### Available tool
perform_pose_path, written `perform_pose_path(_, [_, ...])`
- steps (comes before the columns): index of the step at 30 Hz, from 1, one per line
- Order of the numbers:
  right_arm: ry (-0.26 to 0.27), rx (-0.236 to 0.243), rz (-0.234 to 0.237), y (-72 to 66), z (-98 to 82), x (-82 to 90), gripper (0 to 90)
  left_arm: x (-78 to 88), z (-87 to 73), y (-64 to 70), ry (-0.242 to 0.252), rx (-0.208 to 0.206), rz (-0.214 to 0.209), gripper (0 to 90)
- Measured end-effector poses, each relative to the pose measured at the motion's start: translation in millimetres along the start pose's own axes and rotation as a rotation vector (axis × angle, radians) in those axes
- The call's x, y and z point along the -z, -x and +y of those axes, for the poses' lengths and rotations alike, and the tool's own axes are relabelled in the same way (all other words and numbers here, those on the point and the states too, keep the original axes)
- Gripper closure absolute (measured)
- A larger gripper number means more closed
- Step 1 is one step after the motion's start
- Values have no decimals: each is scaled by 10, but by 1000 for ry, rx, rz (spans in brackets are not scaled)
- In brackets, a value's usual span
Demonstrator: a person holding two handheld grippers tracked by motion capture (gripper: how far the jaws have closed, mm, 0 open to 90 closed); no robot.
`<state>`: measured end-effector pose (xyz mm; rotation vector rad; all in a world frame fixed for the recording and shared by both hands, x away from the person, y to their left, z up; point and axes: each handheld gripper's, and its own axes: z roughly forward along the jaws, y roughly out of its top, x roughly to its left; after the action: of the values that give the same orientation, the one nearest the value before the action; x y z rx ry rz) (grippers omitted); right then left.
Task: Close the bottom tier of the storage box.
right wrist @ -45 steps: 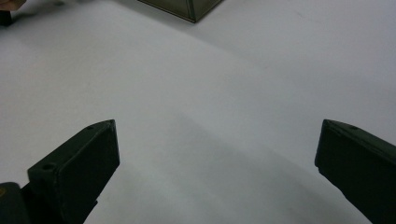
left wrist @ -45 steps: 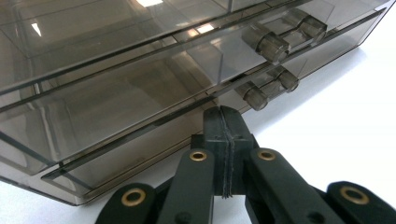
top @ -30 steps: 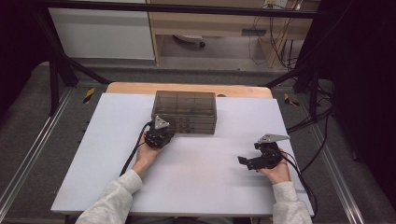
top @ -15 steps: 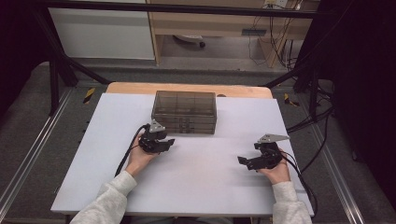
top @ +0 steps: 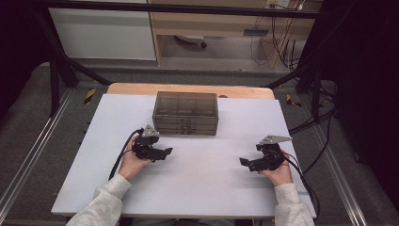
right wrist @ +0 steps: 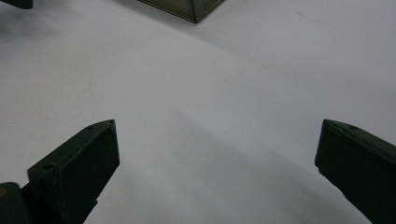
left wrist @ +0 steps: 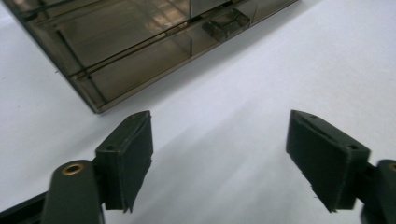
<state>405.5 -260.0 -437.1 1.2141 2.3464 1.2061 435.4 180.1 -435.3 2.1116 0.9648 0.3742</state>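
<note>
Both grippers, left [top: 165,153] just opening and right [top: 244,163], stand spread, empty, over smooth white board [top: 207,188] near smoky-clear boxy organizer [top: 185,113].

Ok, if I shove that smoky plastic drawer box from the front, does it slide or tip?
The drawer box is low and wide and sits flat, so it probably slides, not tips. Its see-through walls look thin and rigid, so it is likely light and may skate easily on the smooth white table. A push on a small handle would likely only press its drawer in.
</note>
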Motion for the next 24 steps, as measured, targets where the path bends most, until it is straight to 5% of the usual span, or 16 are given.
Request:
perform_pose_path(9, [1,-2,-1,-2,0,2,4,168,-97,-50,-4,-14,12,89])
perform_pose_path(24, [-1,3,0,-4,-3,0,4,406,-331,-197,-20,7,28,41])
